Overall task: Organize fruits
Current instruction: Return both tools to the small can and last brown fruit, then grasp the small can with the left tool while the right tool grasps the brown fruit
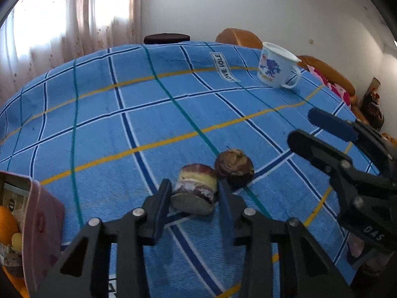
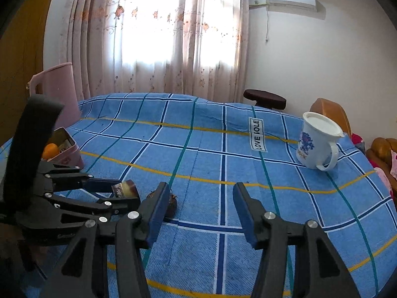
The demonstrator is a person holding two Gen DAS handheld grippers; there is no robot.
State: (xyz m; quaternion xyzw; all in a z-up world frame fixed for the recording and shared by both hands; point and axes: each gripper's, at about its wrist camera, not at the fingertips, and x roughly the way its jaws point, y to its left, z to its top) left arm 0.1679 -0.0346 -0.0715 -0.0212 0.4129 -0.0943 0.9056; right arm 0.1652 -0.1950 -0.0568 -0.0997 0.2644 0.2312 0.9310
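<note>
A short cut piece of purple-and-yellow stalk [image 1: 196, 188] lies on the blue checked cloth [image 1: 148, 124], and my left gripper [image 1: 194, 192] is shut on it, one pad against each side. A brown round fruit [image 1: 234, 167] sits just behind it, touching it. In the right wrist view the left gripper [image 2: 124, 193] shows at the left with the stalk piece [image 2: 125, 188] between its fingers. My right gripper [image 2: 201, 193] stands open above the cloth with nothing between its fingers. Its left finger hides part of the brown fruit [image 2: 173, 204]. The right gripper [image 1: 305, 126] also shows at the right of the left wrist view.
A pink box [image 1: 44, 223] at the near left holds an orange [image 1: 7, 223] and a small yellow fruit [image 1: 16, 241]; it appears again as the pink box [image 2: 67, 149]. A white mug [image 1: 275, 67] with a blue print stands at the far right. Curtains and a dark stool lie beyond.
</note>
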